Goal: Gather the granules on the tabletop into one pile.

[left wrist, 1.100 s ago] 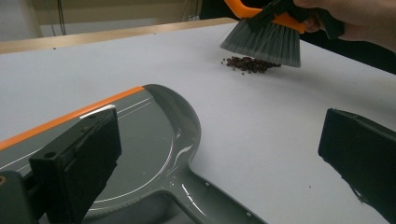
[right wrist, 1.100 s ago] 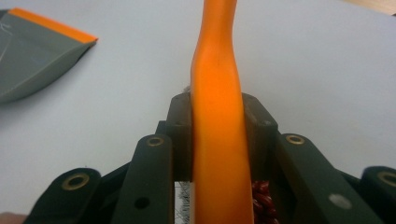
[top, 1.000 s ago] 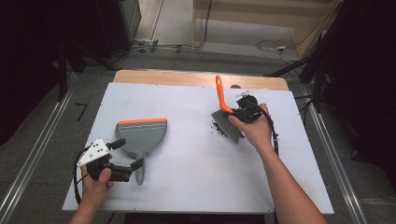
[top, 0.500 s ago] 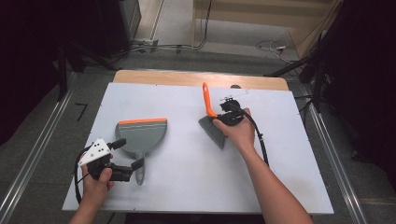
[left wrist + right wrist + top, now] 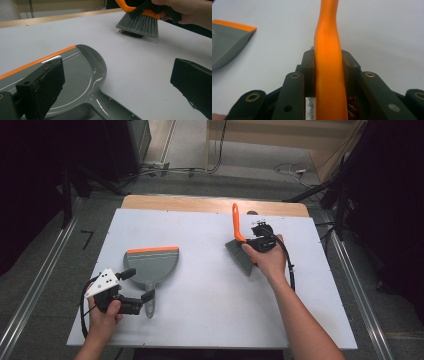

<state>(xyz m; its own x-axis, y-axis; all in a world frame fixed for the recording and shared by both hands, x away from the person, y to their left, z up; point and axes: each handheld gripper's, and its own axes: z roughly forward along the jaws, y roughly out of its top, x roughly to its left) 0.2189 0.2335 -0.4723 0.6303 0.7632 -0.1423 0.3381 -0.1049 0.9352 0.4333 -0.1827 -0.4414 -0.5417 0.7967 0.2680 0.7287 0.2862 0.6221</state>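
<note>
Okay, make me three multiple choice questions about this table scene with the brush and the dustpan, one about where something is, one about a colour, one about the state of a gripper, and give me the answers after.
1. Where does the dustpan lie?
A. on the table's left half, by the left gripper
B. under the brush
C. on the floor

2. What colour is the handle of the brush?
A. blue
B. orange
C. white

3. How does the right gripper stand?
A. open above the dustpan
B. shut on nothing
C. shut on the brush handle

Answers:
1 A, the high view shows the pan at the left, apart from the brush.
2 B, the handle is orange in all three views.
3 C, the right gripper view shows both jaws pressed against the orange handle.
</note>
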